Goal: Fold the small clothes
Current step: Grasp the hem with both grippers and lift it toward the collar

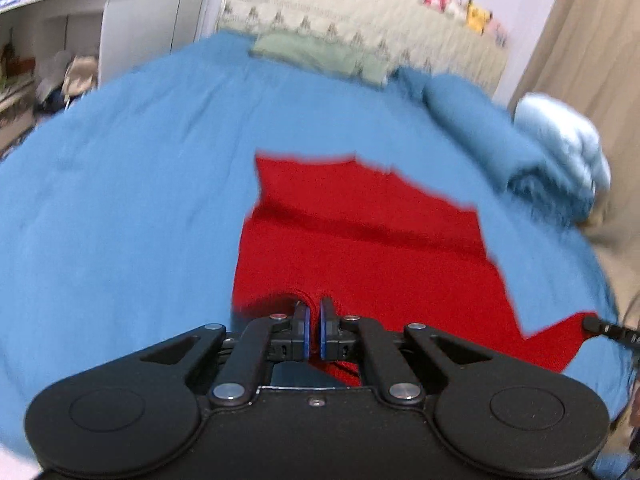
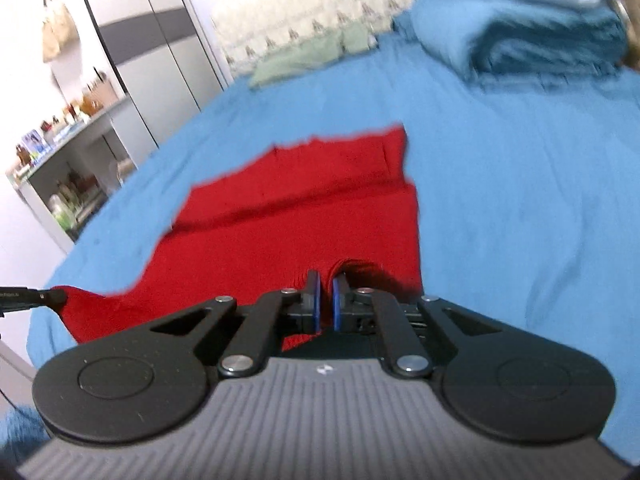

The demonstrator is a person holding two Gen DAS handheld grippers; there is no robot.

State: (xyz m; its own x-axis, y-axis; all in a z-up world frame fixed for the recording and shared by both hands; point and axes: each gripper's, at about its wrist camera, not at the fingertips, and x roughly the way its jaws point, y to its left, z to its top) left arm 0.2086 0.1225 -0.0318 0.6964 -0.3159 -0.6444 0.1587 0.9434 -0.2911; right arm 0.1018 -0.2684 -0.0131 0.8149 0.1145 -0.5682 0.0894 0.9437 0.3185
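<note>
now the left tongs point(image 1: 314, 322) are clamped on a bunched edge of the red garment point(image 1: 360, 240), and the right tongs point(image 2: 326, 300) pinch its near edge likewise. beyond both pairs the red cloth drapes away onto the blue bed sheet point(image 1: 140, 180), creased across its middle. a folded blue blanket point(image 2: 520, 40) lies near the headboard.

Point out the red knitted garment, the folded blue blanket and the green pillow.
Red knitted garment point(image 1: 360, 240), left wrist view, middle of its flat part.
Folded blue blanket point(image 2: 532, 44), right wrist view, its side.
Green pillow point(image 1: 316, 54), left wrist view, its top.
</note>
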